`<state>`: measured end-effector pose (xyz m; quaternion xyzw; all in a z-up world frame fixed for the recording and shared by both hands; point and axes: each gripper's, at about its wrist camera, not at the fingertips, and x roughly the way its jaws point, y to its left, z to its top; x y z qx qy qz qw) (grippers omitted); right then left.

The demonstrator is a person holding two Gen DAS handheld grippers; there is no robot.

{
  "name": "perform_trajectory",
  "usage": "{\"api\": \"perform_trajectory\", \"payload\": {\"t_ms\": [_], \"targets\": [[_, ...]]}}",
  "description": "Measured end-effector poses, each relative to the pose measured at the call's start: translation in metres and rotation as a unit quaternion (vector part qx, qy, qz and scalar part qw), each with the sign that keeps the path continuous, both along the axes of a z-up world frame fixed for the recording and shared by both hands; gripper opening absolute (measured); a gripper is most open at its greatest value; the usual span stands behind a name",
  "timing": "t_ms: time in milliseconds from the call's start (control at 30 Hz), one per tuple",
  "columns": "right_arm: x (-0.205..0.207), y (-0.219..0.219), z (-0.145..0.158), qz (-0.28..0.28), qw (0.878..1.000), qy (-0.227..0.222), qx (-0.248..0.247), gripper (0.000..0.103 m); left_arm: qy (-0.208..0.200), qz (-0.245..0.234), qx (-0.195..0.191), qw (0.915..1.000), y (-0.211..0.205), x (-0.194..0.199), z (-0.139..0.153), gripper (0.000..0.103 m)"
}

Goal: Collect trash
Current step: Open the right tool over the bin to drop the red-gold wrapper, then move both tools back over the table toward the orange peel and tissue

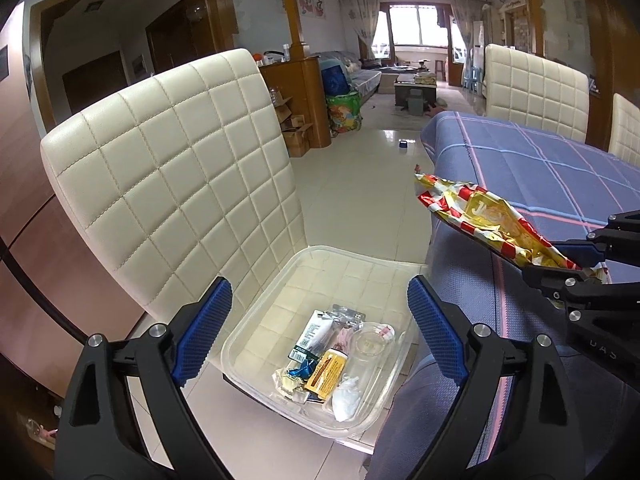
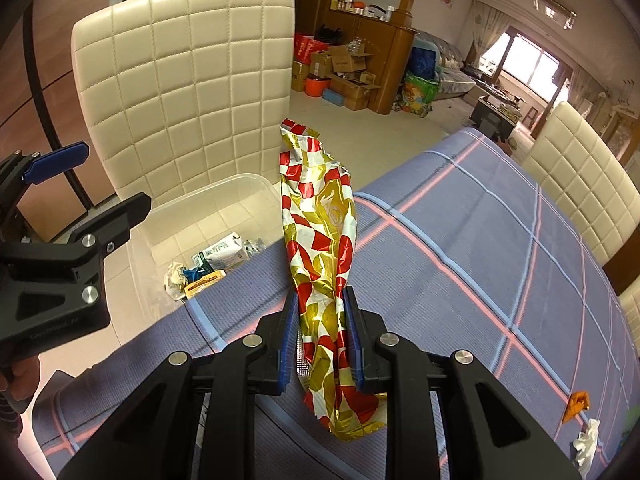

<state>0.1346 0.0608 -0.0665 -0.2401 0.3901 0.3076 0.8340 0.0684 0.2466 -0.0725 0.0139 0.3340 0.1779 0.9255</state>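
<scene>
A clear plastic bin (image 1: 256,320) stands on the seat of a cream quilted chair (image 1: 168,168) and holds several wrappers and a crumpled tissue (image 1: 332,360). My left gripper (image 1: 319,282) hovers over the bin, its blue pads (image 1: 204,332) wide apart with nothing between them. My right gripper (image 2: 320,294) is shut on a long red, gold and white foil wrapper (image 2: 320,220) above the table's edge. In the left wrist view that wrapper (image 1: 492,220) juts out from the right gripper (image 1: 576,256) toward the bin. The right wrist view shows the bin (image 2: 240,184) and the open left gripper (image 2: 116,174).
A table under a blue plaid cloth (image 2: 480,240) fills the right side, right next to the chair. An orange scrap (image 2: 576,404) and a white crumpled tissue (image 2: 586,444) lie on it. More cream chairs (image 2: 580,184) stand beyond the table. Tiled floor (image 1: 360,184) lies behind.
</scene>
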Motion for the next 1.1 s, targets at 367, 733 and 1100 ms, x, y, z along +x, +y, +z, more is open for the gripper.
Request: {"api": "perform_trajectory", "payload": {"t_ms": [367, 733, 1100], "targets": [[-0.001, 0.028, 0.002, 0.028, 1.000, -0.002, 0.006, 0.023, -0.004, 0.020, -0.008, 0.9998, 0.018, -0.008, -0.002, 0.093], [-0.008, 0.033, 0.008, 0.033, 0.999, -0.039, 0.008, 0.064, 0.004, 0.040, -0.028, 0.9988, 0.037, -0.013, -0.007, 0.094], [-0.001, 0.001, 0.011, -0.002, 1.000, -0.021, 0.022, 0.064, 0.007, 0.006, -0.021, 0.9997, 0.008, -0.009, 0.001, 0.094]]}}
